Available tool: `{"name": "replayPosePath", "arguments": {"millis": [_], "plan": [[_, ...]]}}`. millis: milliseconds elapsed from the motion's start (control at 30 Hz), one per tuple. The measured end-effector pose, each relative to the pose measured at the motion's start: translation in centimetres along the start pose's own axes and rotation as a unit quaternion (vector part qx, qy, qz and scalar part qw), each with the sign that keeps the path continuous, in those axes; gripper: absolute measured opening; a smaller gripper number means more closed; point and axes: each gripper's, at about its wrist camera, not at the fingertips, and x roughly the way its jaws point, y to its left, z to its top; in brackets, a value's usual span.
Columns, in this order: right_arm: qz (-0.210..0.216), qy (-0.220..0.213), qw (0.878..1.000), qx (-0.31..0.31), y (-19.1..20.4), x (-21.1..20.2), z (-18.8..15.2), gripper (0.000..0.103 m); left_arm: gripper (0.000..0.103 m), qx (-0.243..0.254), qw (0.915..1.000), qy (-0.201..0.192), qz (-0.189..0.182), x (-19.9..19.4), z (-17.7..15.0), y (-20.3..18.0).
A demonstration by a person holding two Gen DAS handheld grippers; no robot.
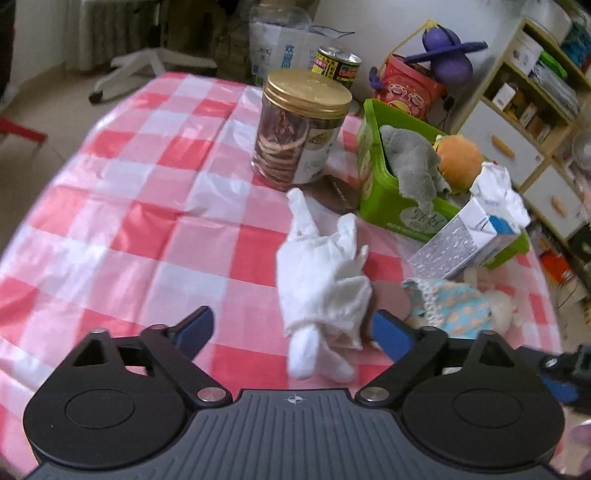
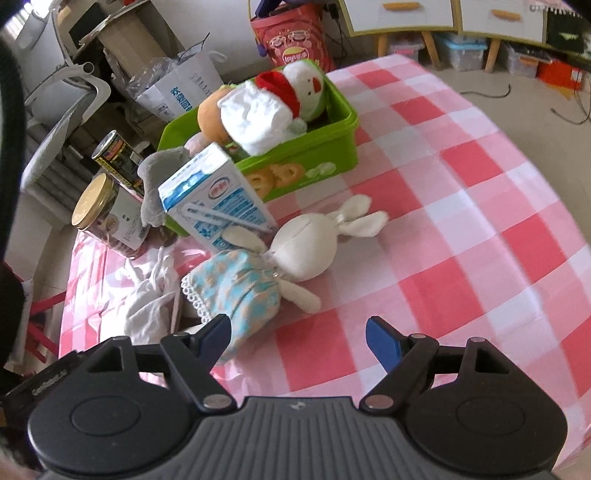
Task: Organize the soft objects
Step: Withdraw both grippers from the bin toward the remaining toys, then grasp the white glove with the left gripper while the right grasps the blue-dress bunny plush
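Pink-and-white checked tabletop sits in a pretty cluttered room: beige floor all around it, a white shelf unit with drawers beyond its far corner, radiator behind it, soft daylight.

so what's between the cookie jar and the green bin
In the left wrist view, a dark brown flat thing lies on the tablecloth between the cookie jar and the green bin; what it is cannot be told.

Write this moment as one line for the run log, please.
left gripper: open over white cloth | right gripper: open, near bunny | bin: holds plush toys | cloth, bunny: on table
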Motion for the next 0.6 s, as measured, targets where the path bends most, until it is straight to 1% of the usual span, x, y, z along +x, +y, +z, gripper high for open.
{"name": "replayPosePath", "arguments": {"millis": [67,167,200,367,433,500,600], "plan": [[0.005,0.005,1.0,0.004,0.4,0.6,0.0,0.06,0.083,-0.01,0.9999,0.003,-0.01,0.4,0.1,-0.2],[0.009,0.009,1.0,0.009,0.9,1.5,0.0,0.06,0.077,-0.008,0.9999,-0.002,-0.013,0.8,0.1,-0.8],[0.009,0.009,1.0,0.012,1.0,1.8,0.0,0.06,0.076,-0.009,0.9998,-0.004,-0.014,1.0,0.1,-1.0],[0.023,0.015,0.999,0.041,1.5,3.4,0.1,0.059,0.061,-0.03,0.9989,-0.001,-0.036,2.0,0.2,-1.1],[0.035,0.021,0.998,0.053,1.6,4.0,0.0,0.059,0.059,-0.033,0.9988,-0.002,-0.035,2.4,0.1,-1.2],[0.047,0.022,0.997,0.061,1.9,4.4,0.0,0.058,0.055,-0.034,0.999,-0.007,-0.029,2.6,0.1,-1.3],[0.055,0.02,0.996,0.068,2.3,5.0,0.0,0.052,0.05,-0.043,0.9987,-0.013,-0.026,2.9,0.1,-1.3]]}}
